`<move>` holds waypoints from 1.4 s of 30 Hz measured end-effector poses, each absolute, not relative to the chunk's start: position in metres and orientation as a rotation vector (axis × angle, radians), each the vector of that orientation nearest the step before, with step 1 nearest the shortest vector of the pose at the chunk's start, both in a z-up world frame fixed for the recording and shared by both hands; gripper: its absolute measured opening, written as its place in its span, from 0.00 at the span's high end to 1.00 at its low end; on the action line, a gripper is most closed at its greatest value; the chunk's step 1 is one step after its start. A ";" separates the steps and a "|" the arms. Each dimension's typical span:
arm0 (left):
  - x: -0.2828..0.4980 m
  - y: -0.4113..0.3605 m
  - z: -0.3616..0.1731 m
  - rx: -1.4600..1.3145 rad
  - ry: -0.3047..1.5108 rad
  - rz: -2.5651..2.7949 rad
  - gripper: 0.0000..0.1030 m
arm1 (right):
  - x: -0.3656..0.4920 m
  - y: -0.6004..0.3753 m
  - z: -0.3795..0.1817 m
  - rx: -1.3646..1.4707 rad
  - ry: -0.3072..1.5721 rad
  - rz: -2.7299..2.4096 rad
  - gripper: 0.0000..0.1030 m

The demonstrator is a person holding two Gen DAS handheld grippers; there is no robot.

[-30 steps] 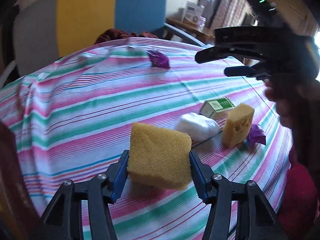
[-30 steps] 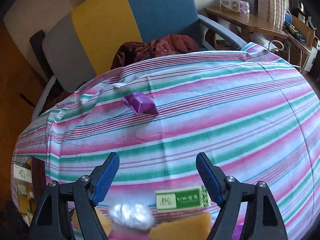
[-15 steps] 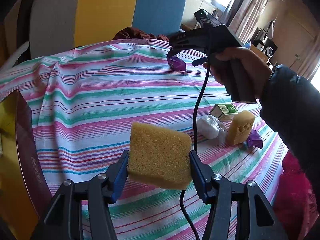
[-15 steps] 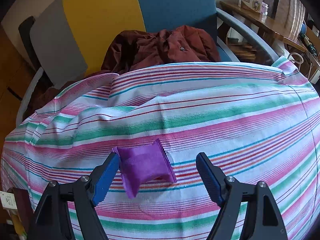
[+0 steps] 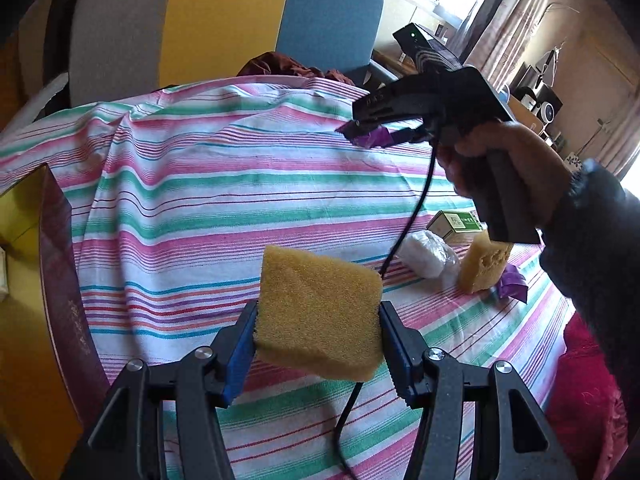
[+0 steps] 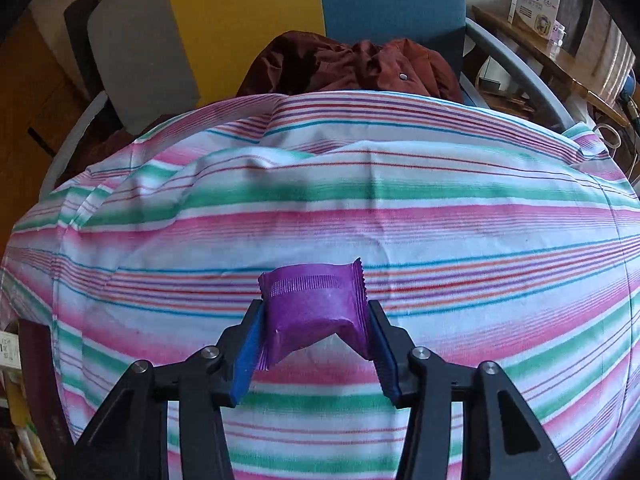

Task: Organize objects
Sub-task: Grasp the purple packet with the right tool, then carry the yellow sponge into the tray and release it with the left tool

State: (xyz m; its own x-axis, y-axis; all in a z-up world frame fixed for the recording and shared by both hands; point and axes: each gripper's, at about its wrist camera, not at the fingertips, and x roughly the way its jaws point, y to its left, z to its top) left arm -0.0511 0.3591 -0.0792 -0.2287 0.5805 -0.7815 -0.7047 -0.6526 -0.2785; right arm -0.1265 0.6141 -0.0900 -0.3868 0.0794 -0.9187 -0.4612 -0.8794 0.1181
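Right gripper (image 6: 316,330) fingers just closed, clamped on purple packet (image 6: 314,312) held between pads. Packet light, crinkly, slippery, already buckling; hold flat sides, mid-body. Left gripper (image 5: 318,344) fingers clamped on yellow sponge (image 5: 318,308) between pads: soft, compressible, secure.

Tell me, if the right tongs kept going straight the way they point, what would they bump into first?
Most likely the striped tablecloth. The right tongs, pinching a purple packet, point steeply down at bare cloth; nothing else seems to lie in between, though depth is uncertain.
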 end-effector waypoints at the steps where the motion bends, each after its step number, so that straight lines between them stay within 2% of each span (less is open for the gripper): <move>1: -0.050 0.357 -0.077 -1.161 0.167 1.972 0.43 | -0.120 0.607 -0.088 -1.511 0.514 2.321 0.52; 12: -0.026 0.326 -0.046 -1.055 0.183 2.025 0.43 | -0.055 0.530 -0.093 -1.558 0.571 2.406 0.52; 23: -0.009 0.274 -0.020 -0.992 0.168 2.098 0.43 | -0.025 0.468 -0.095 -1.637 0.414 2.509 0.52; 42: -0.001 0.251 -0.013 -0.966 0.175 2.179 0.43 | -0.019 0.467 -0.099 -1.606 0.381 2.511 0.54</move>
State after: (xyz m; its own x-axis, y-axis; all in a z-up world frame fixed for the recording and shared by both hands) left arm -0.0009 0.2508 -0.0134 -0.4481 0.5714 -0.6875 -0.6737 -0.7214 -0.1605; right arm -0.0187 0.4666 -0.0993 -0.4220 -0.0208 -0.9064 -0.2492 -0.9586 0.1380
